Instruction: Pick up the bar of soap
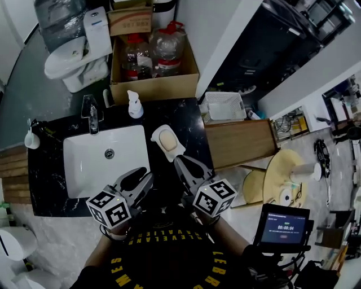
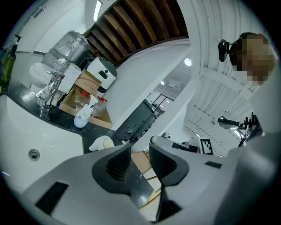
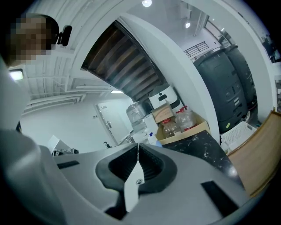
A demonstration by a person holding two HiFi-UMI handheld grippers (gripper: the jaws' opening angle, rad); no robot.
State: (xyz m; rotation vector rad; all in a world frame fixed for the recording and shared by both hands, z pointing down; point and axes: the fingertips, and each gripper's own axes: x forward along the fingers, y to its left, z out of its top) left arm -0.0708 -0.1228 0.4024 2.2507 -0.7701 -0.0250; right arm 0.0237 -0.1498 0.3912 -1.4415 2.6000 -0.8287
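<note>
Plainly, the bar of soap [image 1: 167, 139] lies in its white dish [image 1: 156, 133].

A bathroom: a white toilet [image 1: 70, 59] stands behind a black marble counter [image 1: 181, 115] with an inset white basin [image 1: 84, 169], chrome faucet [image 1: 92, 113], pump bottle [image 1: 134, 105] and bar of soap [image 1: 167, 139].

Counter: black stone counter [image 1: 189, 121] with pale veins, and a white sink [image 1: 84, 169] set in it.
Floor: dark grey floor [image 1: 22, 90] beyond the counter.
Toilet: white toilet [image 1: 67, 62] at the far left.
Box: open cardboard box [image 1: 152, 87] with plastic bottles, just behind the counter.
Wall: white wall [image 1: 217, 34] right of the box.
Right side: white basket [image 1: 224, 106], wooden top [image 1: 240, 142], round pale table [image 1: 285, 169].
Ceiling: brown wooden slats [image 2: 140, 22].
Light: round ceiling lamp [image 3: 147, 3], lit.
</note>
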